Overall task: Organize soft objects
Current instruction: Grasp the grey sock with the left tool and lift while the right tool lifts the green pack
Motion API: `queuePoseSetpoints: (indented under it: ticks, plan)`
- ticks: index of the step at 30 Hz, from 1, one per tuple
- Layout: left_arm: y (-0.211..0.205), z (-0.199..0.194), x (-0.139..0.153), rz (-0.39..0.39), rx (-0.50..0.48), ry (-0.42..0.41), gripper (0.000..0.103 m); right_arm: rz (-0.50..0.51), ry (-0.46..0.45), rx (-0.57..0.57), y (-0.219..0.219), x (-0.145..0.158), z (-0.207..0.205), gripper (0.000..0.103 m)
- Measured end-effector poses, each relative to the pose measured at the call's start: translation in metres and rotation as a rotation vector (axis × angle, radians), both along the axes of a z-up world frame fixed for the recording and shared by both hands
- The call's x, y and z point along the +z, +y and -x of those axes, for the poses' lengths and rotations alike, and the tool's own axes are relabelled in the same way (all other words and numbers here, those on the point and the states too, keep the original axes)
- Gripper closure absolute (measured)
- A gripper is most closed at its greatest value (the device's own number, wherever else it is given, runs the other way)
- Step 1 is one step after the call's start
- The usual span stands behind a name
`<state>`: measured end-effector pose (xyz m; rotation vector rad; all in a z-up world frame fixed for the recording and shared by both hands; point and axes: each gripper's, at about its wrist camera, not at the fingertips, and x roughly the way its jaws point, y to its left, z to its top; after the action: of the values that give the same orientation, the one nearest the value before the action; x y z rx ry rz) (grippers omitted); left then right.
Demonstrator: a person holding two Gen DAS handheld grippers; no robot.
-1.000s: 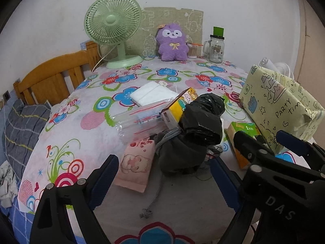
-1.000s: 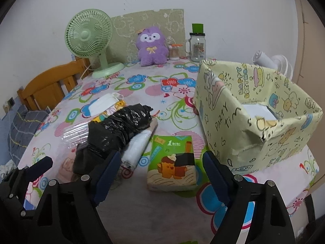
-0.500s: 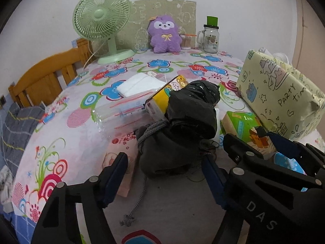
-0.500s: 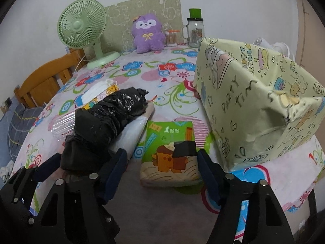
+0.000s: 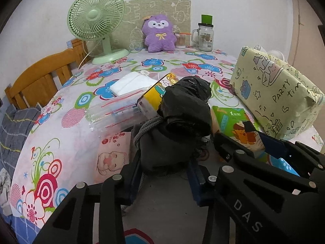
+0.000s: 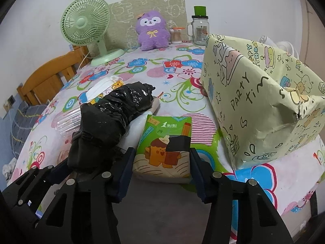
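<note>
Black bag (image 6: pixel 121 105) glossy crinkled plastic (pouch (image 5: pixel 162 148) beneath matt cloth); box (image 6: pixel 264 105) creased paper.

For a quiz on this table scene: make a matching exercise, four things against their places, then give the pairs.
Things
1. fan
2. plush
3. tissue pack
4. box

Places
A. between the closing jaws of the right gripper
B. far left corner, near the wooden chair
C. right side of the table, open on top
D. at the back, against the patterned board

Pairs: 1-B, 2-D, 3-A, 4-C
</note>
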<state>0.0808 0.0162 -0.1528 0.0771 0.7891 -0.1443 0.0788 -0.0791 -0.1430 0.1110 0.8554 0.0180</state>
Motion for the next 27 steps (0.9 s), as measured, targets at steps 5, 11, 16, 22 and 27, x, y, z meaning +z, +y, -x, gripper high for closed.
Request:
queuePoseSetpoints:
  ticks: [5, 11, 16, 22, 27]
  plan:
    - [0.001, 0.004, 0.004, 0.009, 0.002, -0.011, 0.063, 0.006, -0.012, 0.004, 0.001, 0.004, 0.003, 0.048]
    - [0.005, 0.01, 0.015, 0.016, 0.016, -0.037, 0.063, 0.004, -0.037, 0.009, 0.003, 0.015, 0.007, 0.048]
    - [0.009, 0.015, 0.025, 0.019, 0.029, -0.067, 0.063, 0.003, -0.067, 0.019, 0.006, 0.027, 0.011, 0.048]
    - [0.014, 0.018, 0.038, 0.021, 0.049, -0.099, 0.063, 0.004, -0.099, 0.031, 0.011, 0.041, 0.014, 0.048]
    - [0.018, 0.022, 0.05, 0.027, 0.062, -0.124, 0.063, 0.006, -0.125, 0.042, 0.015, 0.055, 0.015, 0.048]
